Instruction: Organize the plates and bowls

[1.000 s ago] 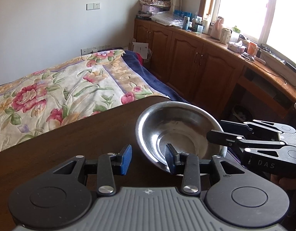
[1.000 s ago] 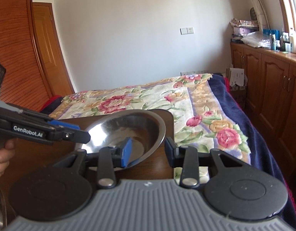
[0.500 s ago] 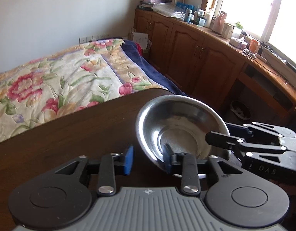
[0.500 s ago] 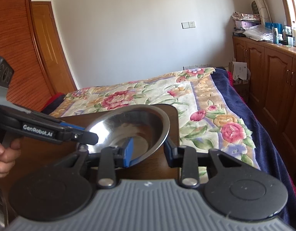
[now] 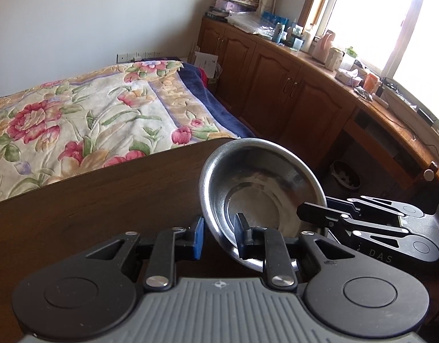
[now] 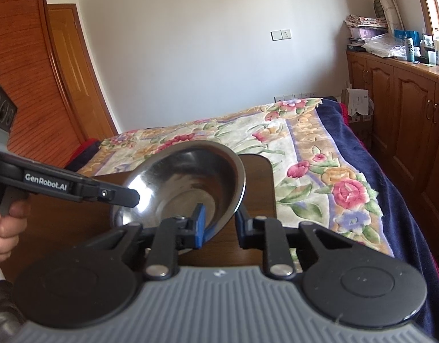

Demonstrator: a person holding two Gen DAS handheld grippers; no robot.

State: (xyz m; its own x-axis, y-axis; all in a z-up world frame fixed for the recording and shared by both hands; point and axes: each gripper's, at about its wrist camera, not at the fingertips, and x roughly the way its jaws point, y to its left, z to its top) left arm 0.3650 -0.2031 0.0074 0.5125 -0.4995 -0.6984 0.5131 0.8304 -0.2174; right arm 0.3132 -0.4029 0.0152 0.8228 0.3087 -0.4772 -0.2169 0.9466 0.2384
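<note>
- Closest in the left wrist view: the left gripper [image 5: 219,234], with one finger inside the steel bowl [image 5: 262,188] and the blue pad just outside it.
- Jaws fairly narrow around the bowl's near wall. Cannot tell if squeezing it or only sitting around it, since a thin dark strip shows beside the blue pad.
- Closest in the right wrist view: the right gripper [image 6: 219,223], blue pad inside the bowl, other finger outside.
- Jaws pinching the bowl's rim between them.
- Bowl tipped up, not flat, over the near corner of the dark wood table [image 5: 105,200], with a gripper on each side.
- On the left edge of the right wrist view: a hand [image 6: 5,228] wrapped around the handle of the left gripper.
- Just past the table: a bed with a flowery cover [image 5: 90,114] and a dark blue edge.
- Along the right side: brown wood cupboards [image 5: 276,85] with bottles and boxes crowded on top.
- Above the cupboards: a very bright window [image 5: 376,14].
- Far back: a plain white wall [image 6: 190,57] with a switch plate, and a wood door [image 6: 33,71] at the left.
</note>
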